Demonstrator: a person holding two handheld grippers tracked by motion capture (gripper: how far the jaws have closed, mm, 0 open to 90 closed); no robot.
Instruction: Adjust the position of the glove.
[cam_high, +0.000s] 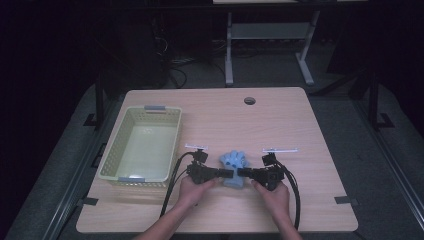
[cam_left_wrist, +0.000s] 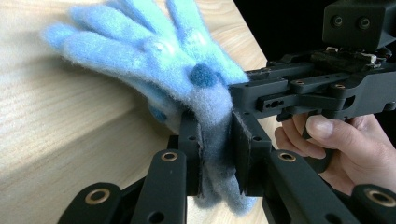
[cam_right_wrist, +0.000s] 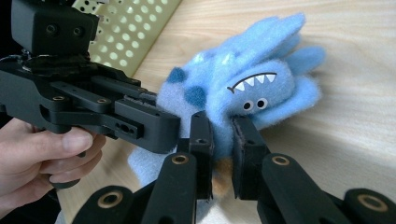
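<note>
A fuzzy light-blue monster glove (cam_high: 234, 165) with darker blue spots, white teeth and small eyes lies on the wooden table near its front middle. My left gripper (cam_high: 226, 173) comes at it from the left and is shut on the glove's cuff (cam_left_wrist: 215, 140). My right gripper (cam_high: 242, 173) comes from the right and is shut on the same cuff end (cam_right_wrist: 223, 140). The glove's fingers (cam_right_wrist: 275, 37) point away toward the far side of the table. Both grippers meet tip to tip at the glove.
A pale green perforated basket (cam_high: 142, 145) stands to the left of the glove, with nothing in it. The table has a round cable hole (cam_high: 249, 100) near its far edge. Black cables trail from both grippers toward the front edge.
</note>
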